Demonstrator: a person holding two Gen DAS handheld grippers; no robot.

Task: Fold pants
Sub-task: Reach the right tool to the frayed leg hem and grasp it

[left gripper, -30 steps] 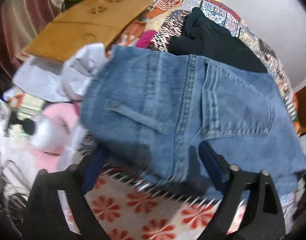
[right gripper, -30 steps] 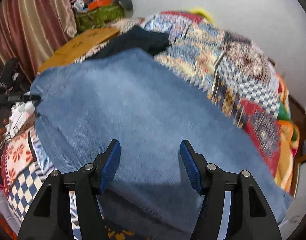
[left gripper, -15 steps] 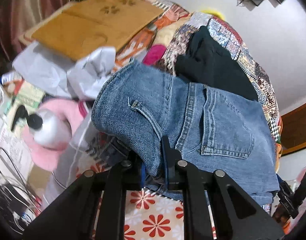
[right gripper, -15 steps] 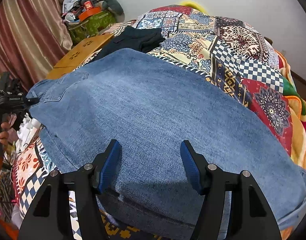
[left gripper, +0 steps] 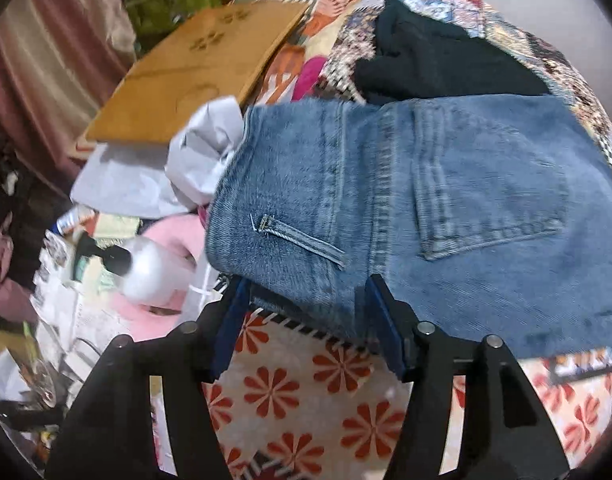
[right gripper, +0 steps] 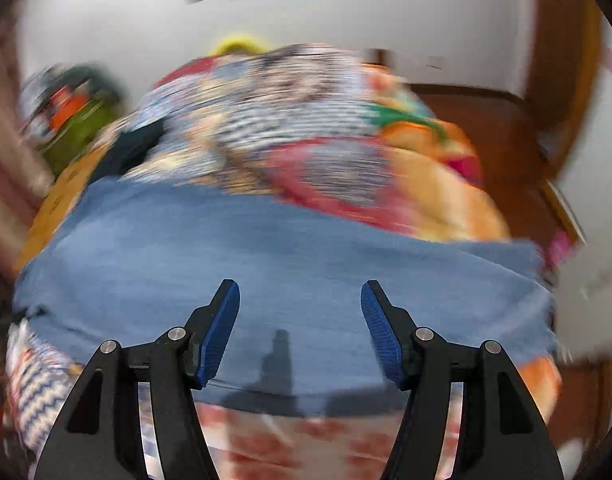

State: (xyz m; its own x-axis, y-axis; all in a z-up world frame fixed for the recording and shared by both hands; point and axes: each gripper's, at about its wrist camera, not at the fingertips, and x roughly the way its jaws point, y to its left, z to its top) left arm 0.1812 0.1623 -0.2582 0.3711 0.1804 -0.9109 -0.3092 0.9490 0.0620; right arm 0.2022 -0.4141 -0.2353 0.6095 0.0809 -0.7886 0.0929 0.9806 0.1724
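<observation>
With the jeans point(left gripper: 446, 208) lying flat on the bed just ahead of both tongs, the left tongs point(left gripper: 306, 320) are opening off the waistband edge and the right tongs point(right gripper: 300, 330) hang apart, empty, so the next fold needs a fresh grip.

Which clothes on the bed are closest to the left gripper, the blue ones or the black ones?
The blue jeans: their waistband edge lies between the opening left gripper. The black garment lies farther back.

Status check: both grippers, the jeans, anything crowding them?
Left gripper jaws opening, waistband edge between them, unpinched. Right gripper open above the jeans. Black garment and white cloth crowd the far edge.
</observation>
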